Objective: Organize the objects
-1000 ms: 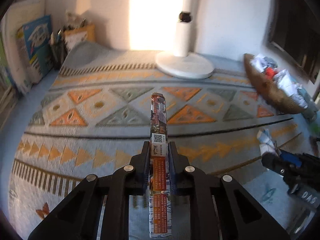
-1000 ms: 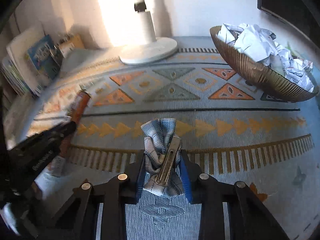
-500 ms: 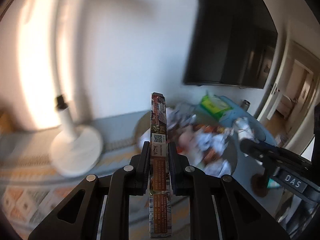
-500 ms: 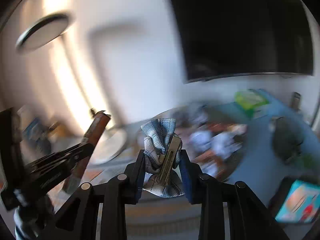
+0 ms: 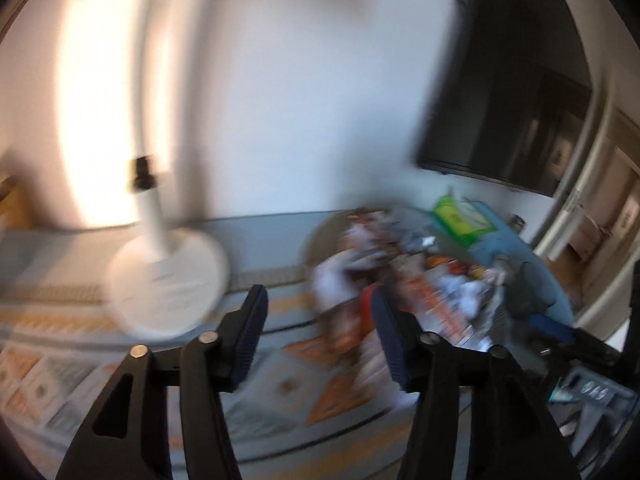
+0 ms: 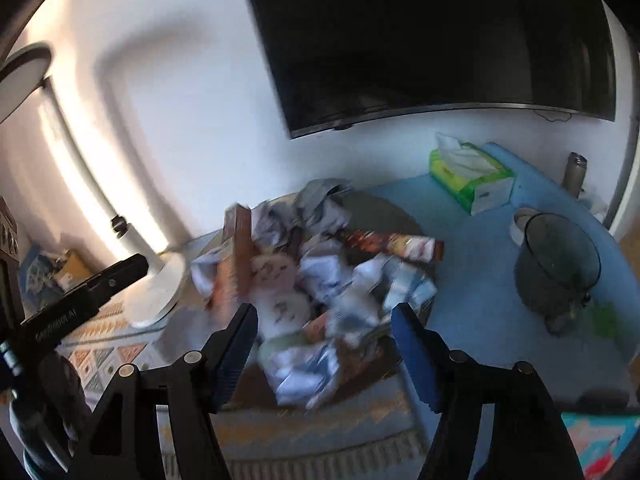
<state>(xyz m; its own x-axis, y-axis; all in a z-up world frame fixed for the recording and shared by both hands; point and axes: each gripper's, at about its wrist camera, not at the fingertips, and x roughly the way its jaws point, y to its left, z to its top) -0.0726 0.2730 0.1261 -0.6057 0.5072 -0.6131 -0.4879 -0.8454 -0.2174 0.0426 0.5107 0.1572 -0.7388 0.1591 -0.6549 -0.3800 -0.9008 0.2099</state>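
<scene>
Grippers over a heaped bowl. Your left gripper (image 5: 318, 336) has just been opening: its fingers (image 5: 251, 334) stand spread, with nothing pinched between them. Beyond the tip of its right-hand finger a blurred, reddish, printed box (image 5: 352, 332) tilts against the near side of the bowl (image 5: 316, 240); whether the box touches that finger you cannot tell through the blur. Ahead and left of the fingers stands the round white base of a lamp (image 5: 168, 280) on a patterned cloth (image 5: 48, 364).

Your right gripper (image 6: 322, 340) has likewise just been opening: its fingers (image 6: 236, 350) are spread, and no pad presses on anything. Between and just beyond the fingertips lies the heap in the bowl: crumpled paper (image 6: 320, 272), and blurred blue-and-white plaid cloth (image 6: 304, 372) low between the fingers. The brown box leans upright at the heap's left side, ahead of the left finger. A long printed packet (image 6: 394, 245) lies across the far side of the heap.

Beyond and right of the right finger are a dark glass jar (image 6: 556, 268) and a green tissue box (image 6: 472, 176) on a blue surface (image 6: 472, 280); a dark screen (image 6: 420, 40) hangs on the wall above. The left gripper's finger enters the right wrist view from the left.
</scene>
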